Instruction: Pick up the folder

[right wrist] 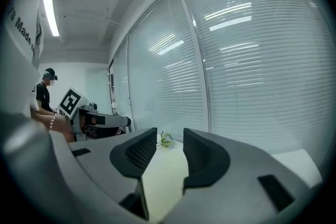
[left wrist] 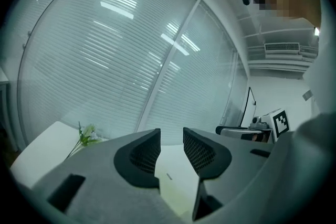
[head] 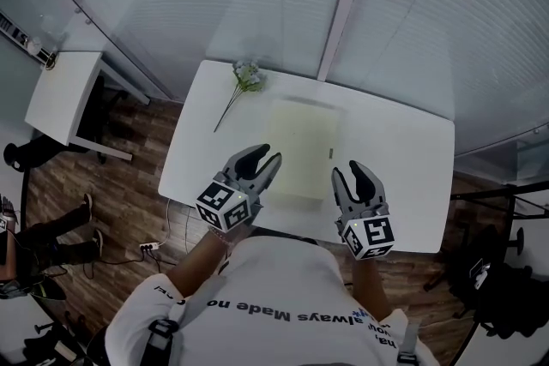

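The left hand-held gripper (head: 268,154), lower centre-left in the head view, has its jaws parted and grips nothing. The right hand-held gripper (head: 346,170), lower centre-right, is likewise parted and empty. Between them the folder (head: 302,141) lies flat mid-frame on the white counter (head: 403,141): pale yellow-green, rectangular, a small dark mark near its right edge. A flower sprig (head: 244,81) lies to its upper left.

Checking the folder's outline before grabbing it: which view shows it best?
The head view: the whole folder lies flat on the white table. Both gripper views show only a strip of it beyond their jaws.
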`<action>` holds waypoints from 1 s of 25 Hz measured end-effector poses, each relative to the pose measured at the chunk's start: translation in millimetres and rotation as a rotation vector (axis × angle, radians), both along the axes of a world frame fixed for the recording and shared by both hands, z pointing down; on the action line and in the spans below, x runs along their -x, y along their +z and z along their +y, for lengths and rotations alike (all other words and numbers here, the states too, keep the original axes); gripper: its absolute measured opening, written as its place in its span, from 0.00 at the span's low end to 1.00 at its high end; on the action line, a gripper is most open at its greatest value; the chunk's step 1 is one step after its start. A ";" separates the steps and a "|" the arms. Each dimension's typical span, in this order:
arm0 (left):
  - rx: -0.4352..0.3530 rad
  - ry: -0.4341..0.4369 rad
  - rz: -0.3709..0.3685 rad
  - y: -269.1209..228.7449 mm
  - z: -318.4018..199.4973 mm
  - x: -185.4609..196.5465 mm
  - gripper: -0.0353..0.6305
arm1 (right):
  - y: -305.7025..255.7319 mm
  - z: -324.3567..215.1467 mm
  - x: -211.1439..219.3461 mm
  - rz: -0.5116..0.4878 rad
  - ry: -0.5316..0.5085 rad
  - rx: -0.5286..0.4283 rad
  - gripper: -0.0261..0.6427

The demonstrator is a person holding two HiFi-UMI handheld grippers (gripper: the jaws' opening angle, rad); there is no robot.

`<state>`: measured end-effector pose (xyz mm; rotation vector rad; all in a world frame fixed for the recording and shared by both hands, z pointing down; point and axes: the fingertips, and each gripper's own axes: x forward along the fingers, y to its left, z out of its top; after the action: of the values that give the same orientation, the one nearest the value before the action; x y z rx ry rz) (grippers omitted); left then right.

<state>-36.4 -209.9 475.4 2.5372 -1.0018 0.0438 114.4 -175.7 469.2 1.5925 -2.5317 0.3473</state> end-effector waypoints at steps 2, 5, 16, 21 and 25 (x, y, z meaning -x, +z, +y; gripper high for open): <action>0.027 -0.007 -0.007 15.8 -3.9 3.2 0.22 | 13.6 -3.3 -0.4 0.001 -0.001 0.019 0.27; 0.065 -0.006 -0.019 36.3 -8.0 5.0 0.24 | 33.5 -7.7 -1.5 0.001 -0.001 0.050 0.28; 0.177 0.000 -0.081 107.3 -15.8 14.2 0.30 | 106.0 -17.5 -5.8 0.027 0.012 0.162 0.35; 0.233 -0.005 -0.098 140.0 -19.7 20.5 0.33 | 141.4 -22.0 -8.2 0.014 0.019 0.224 0.38; 0.279 -0.011 -0.114 164.9 -21.4 25.9 0.35 | 170.4 -21.4 -13.2 -0.007 0.032 0.283 0.39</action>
<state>-62.3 -231.4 640.2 2.2949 -0.9763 0.3065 127.6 -197.1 639.6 1.5251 -2.3370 0.6815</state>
